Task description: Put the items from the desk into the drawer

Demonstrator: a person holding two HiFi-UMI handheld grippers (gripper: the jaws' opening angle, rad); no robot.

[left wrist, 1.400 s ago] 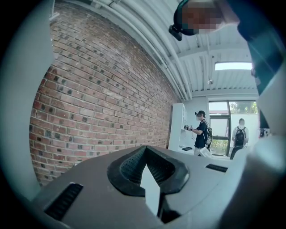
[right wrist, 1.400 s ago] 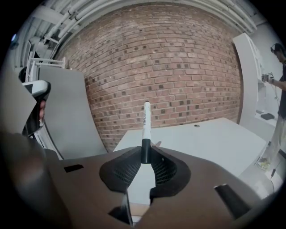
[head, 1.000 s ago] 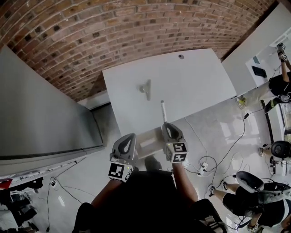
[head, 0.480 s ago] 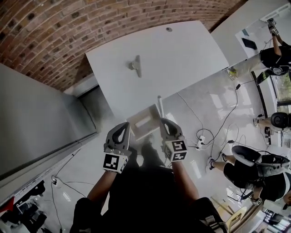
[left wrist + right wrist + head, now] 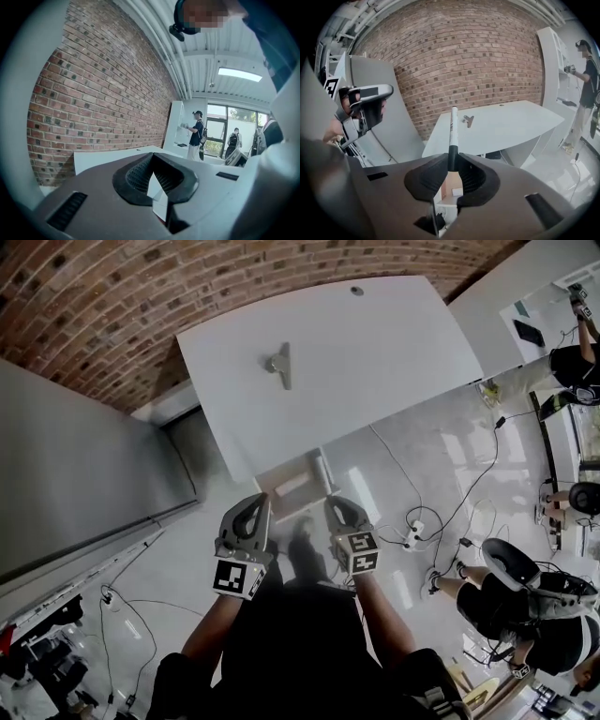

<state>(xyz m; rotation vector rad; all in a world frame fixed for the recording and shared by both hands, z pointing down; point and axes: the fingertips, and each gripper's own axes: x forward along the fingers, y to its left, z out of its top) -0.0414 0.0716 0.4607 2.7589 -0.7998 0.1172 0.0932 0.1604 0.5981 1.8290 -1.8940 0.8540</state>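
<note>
Right now the pen is the thing in play: a white barrel with a dark section, pinched at that dark part by my right gripper and sticking straight out past the tips; the jaws are narrowed onto it, pads pressing on either side, which I judge firm enough for carrying. In the head view the pen hangs over the right side of the open drawer, just in front of the front edge of the desk, and is not yet inside; the gripper tilts downward, so I reckon it is lined up to lower the pen in lengthways. The drawer stands pulled out beneath the desk, its pale wooden inside showing between the right jaws; something light may lie in it, but I cannot tell what. My left gripper sits just beside the drawer's left side, tips closed together and nothing between them; I judge it is parked there to keep out of the right one's way. Further back, a binder clip lies on the desk top, well apart from both grippers; that looks like the item left to fetch. My next call: go lower, and part the jaws only once the pen is below the drawer's rim; released too high, it could roll off the rim and drop.
</note>
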